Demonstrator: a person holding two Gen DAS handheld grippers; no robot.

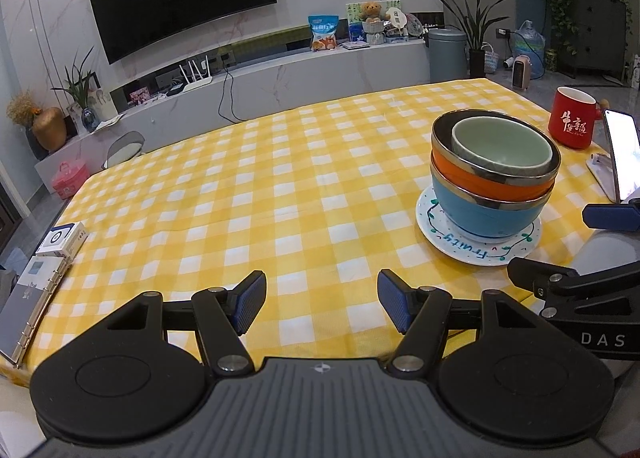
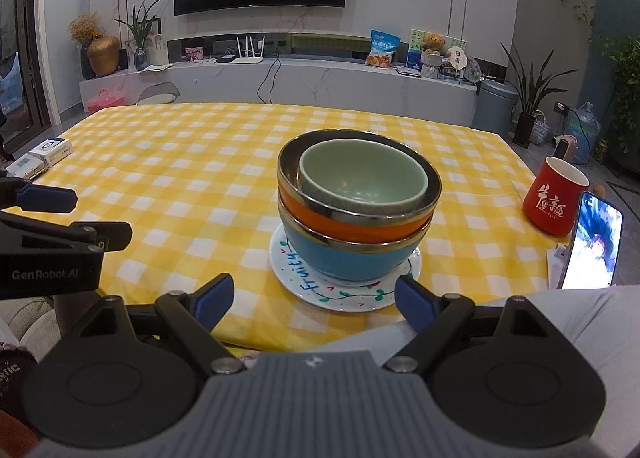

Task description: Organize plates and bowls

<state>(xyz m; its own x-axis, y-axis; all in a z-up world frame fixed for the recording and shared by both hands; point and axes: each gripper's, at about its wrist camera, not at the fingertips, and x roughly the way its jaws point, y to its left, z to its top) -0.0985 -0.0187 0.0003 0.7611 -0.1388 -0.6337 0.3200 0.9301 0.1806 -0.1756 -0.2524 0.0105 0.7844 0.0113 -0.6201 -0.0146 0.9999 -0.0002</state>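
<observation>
yellow check table [image 2: 200, 161]: green bowl [image 2: 362, 177] in orange [image 2: 344, 226] in blue [image 2: 344, 258], on plate [image 2: 348, 300]; both jaws wide, empty.

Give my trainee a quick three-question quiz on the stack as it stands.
1. True or false: the green bowl sits inside the orange bowl.
2. What is directly under the blue bowl?
A. the red mug
B. the white plate
C. bare tablecloth
3. Fill in: the right gripper fingers are ___, with nothing between them.

Key: 1 true; 2 B; 3 open.
</observation>
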